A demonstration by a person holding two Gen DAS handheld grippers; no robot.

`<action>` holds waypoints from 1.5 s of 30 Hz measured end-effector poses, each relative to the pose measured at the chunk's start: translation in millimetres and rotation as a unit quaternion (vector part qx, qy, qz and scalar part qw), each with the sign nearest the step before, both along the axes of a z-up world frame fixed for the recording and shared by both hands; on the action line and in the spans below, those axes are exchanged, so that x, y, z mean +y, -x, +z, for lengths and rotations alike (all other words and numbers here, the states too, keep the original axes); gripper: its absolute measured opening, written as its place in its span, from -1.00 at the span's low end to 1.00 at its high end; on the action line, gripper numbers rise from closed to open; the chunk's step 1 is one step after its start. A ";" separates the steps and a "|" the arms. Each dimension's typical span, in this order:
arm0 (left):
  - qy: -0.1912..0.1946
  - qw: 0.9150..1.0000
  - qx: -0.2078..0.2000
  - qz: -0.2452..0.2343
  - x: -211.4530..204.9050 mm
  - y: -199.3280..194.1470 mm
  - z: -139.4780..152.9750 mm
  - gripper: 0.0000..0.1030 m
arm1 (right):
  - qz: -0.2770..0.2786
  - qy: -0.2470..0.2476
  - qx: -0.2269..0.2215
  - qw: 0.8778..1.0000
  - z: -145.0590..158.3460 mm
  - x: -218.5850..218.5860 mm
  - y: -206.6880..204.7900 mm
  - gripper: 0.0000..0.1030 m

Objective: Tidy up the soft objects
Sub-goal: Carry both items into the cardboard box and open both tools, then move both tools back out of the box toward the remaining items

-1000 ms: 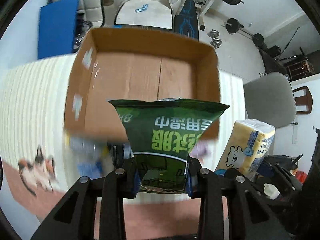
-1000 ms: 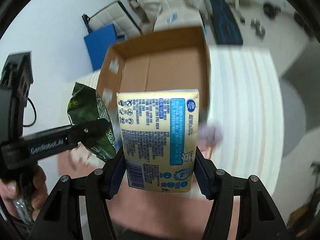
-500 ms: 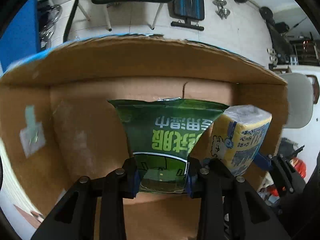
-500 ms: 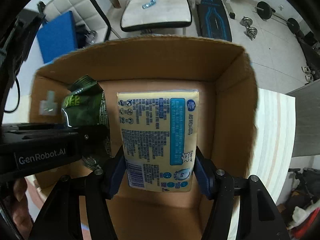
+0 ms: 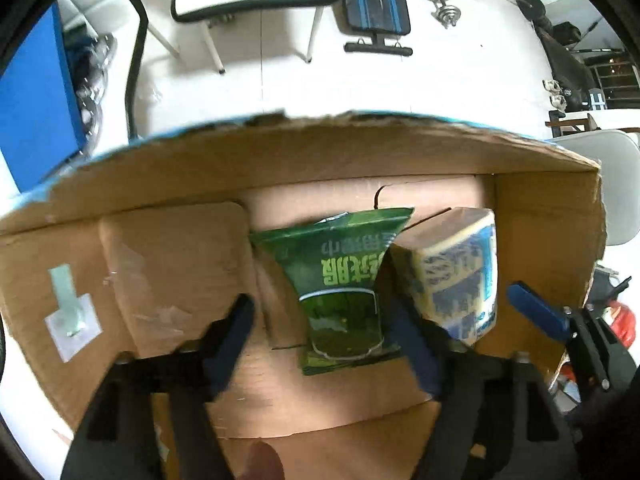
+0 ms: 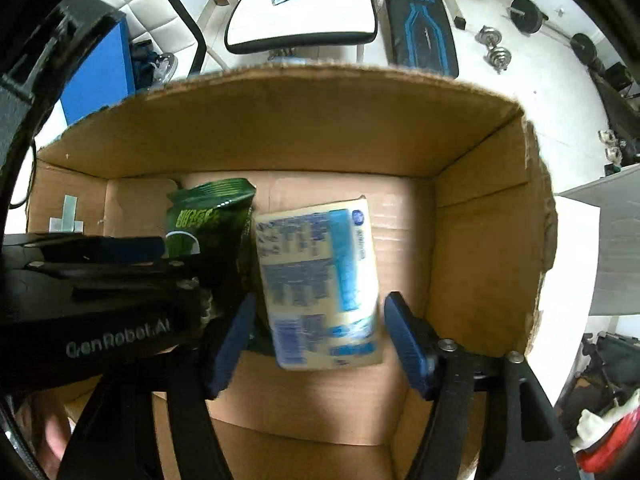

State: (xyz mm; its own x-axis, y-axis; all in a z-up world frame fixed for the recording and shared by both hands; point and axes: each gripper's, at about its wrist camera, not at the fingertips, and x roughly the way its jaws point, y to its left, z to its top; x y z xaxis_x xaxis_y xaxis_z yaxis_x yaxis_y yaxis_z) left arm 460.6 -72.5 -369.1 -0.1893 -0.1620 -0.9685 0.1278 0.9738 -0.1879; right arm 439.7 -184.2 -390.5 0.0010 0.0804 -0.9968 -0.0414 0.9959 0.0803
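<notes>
Left gripper [image 5: 328,332]: spread, green foil pouch [image 5: 340,284] free.
Right gripper [image 6: 316,340]: spread, yellow tissue pack [image 6: 320,280] blurred.
Brown cardboard box [image 6: 300,136]: near wall cut off.

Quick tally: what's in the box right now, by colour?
Green pack: 1
Yellow pack: 1
Total in the box: 2
</notes>
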 end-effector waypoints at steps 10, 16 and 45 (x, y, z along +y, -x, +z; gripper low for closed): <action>-0.012 0.995 -0.096 0.023 27.0 42.9 64.9 0.98 | -0.005 0.025 -0.035 0.999 48.0 0.9 28.5 1.00; -0.034 0.986 -0.158 0.046 42.1 77.2 97.8 0.98 | -0.012 0.035 -0.105 0.994 88.9 -0.6 64.0 1.00; -0.136 0.979 -0.073 0.134 123.1 273.2 8.3 0.98 | -0.064 0.000 -0.036 0.997 50.6 -61.9 288.2 1.00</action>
